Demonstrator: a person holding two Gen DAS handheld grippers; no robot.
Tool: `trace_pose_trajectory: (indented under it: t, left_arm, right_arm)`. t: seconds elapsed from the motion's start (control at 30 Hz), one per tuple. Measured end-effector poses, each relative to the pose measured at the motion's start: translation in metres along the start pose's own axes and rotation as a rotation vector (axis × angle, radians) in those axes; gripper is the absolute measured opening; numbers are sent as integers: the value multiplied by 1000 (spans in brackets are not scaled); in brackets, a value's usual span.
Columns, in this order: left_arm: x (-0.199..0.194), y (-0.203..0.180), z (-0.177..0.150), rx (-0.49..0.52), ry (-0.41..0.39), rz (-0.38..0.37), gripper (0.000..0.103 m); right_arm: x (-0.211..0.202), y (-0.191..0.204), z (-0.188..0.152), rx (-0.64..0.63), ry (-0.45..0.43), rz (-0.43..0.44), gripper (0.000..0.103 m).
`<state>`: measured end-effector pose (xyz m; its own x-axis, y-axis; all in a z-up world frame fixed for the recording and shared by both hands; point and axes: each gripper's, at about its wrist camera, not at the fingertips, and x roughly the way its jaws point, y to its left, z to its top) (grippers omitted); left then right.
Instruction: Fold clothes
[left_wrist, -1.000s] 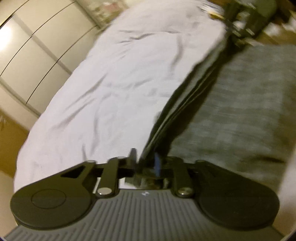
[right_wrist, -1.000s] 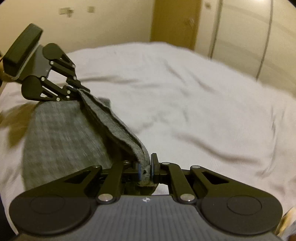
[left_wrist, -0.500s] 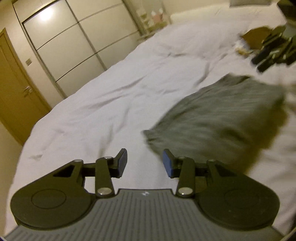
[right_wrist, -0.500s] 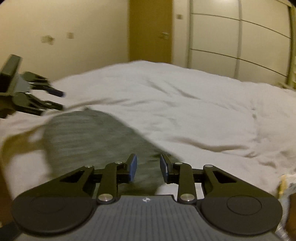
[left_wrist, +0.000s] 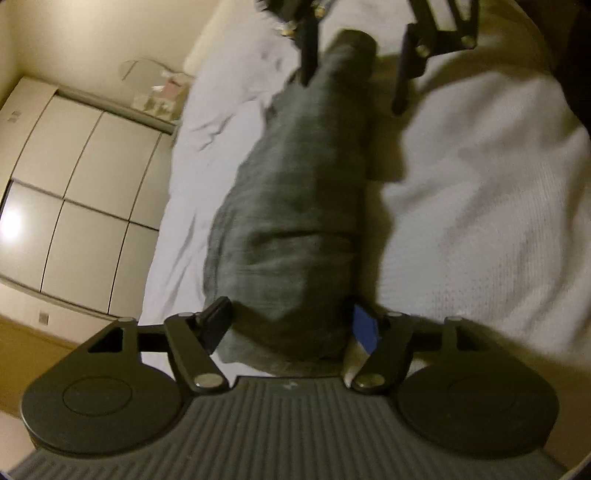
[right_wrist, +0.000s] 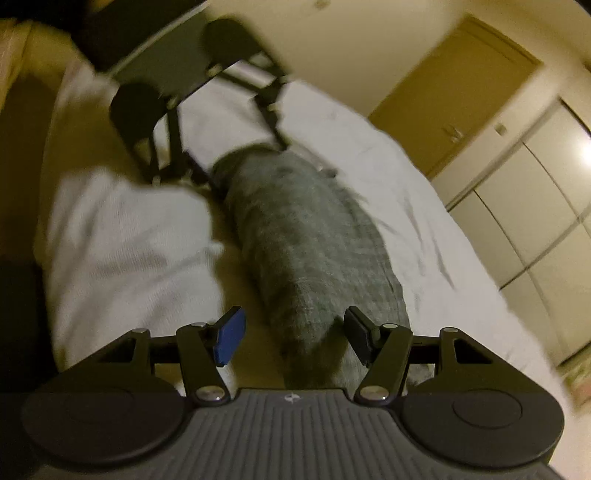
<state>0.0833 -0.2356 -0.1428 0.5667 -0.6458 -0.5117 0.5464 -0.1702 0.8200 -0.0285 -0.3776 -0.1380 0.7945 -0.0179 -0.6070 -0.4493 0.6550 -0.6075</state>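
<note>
Grey garment (left_wrist: 295, 221) lay lengthwise on white bedsheet (left_wrist: 480, 221), folded into a long narrow strip. L and R grippers faced each other from opposite ends.

Left gripper (left_wrist: 291, 325): jaws wide open, straddling near end of strip; cloth sat between the fingers, not pinched. Right gripper (right_wrist: 291, 339): jaws also wide open, far-side finger just beside the cloth edge, near-side finger over bare sheet. Nothing held by either.

Risks (judgement):
- R gripper sat off-centre to the strip; closing there could catch one edge only and drag the layers apart.
- Closing low could pinch bedsheet w/ the garment; sheet was loose and wrinkled.
- Uneven lift btwn the two ends would skew the next fold.
- Both views motion-blurred, so layer count at the ends couldn't be confirmed.

Change vs earlier frames: 1 s ago both grippers were clamped on the garment's edge, holding it taut btwn them. At 0.5 s both had let go and garment lay on the bed. Now both had swung round to the strip's ends, jaws spread wider.
</note>
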Motion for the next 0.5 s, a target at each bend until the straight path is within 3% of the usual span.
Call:
trace_pose_trajectory:
  t: [0.13,0.23,0.33,0.37,0.5]
  left_arm:
    - [7,3,-3,19,7,-11,66]
    - [23,8,2,24,33,-39,54]
    - [30,17,5,0,58,-94,35]
    - [29,20,7,-5,63,-104,30]
    - [5,31,23,-63,51,-77,24]
  right_arm:
    - [16,13,3,-122,30,-26,60]
    - [26,14,2,-165,34,-29,54]
    - [33,8,3,-151,60,3,30]
    - [34,6,4,-149,83,4,9]
    - [15,-13,10,-150,90,-29,5]
